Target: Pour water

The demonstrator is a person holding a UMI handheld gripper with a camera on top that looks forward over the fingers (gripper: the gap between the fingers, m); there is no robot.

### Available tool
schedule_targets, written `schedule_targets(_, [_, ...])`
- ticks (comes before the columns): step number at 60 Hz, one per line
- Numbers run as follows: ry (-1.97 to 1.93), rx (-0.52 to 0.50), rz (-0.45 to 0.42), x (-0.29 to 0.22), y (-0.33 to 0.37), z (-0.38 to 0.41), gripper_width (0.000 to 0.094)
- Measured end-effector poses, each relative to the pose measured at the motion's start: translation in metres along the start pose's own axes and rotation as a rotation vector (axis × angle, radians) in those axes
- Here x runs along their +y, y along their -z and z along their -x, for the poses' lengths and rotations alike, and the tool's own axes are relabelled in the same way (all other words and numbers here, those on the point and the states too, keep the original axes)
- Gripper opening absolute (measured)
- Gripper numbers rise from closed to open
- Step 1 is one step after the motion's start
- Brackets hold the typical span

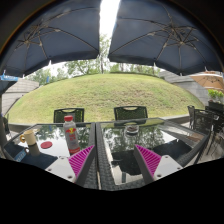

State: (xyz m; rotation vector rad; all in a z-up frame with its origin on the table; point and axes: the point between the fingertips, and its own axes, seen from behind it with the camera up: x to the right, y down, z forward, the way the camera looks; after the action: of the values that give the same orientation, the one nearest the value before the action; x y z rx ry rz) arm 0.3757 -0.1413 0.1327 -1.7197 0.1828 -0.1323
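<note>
Step in hand, by my judgement: the approach. Nothing is held and no pouring has begun.

The gripper [113,160] is released, its two pink pads [81,159] spread wide with only the glass table [105,170] showing between them.

A bottle with a red cap [70,133] stands upright on the table at about eleven o'clock from the gripper, just beyond the left pad's tip. A clear jar-like vessel [131,133] stands at about one o'clock, beyond the fingers and apart from both pads. Whether either holds water cannot be told.

Next move, as I judge it: swing toward eleven o'clock, bring the bottle between the fingers and close on its body.

Two chairs [69,114] stand across the table; parasols [60,35] hang overhead.
</note>
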Motion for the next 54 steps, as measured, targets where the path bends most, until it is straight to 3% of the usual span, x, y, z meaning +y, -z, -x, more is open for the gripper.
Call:
schedule_targets(15, [-0.014,-0.074,0.017,-0.007,-0.034,0.016,0.0825])
schedule_targets(36, [0.024,-0.311,0.068,0.015,-0.14,0.156,0.0825])
schedule_targets(41, [0.047,-0.319,0.076,0.023,-0.165,0.181,0.0828])
schedule_targets(54, [0.016,-0.222,0.034,0.017,-0.224,0.193,0.0822])
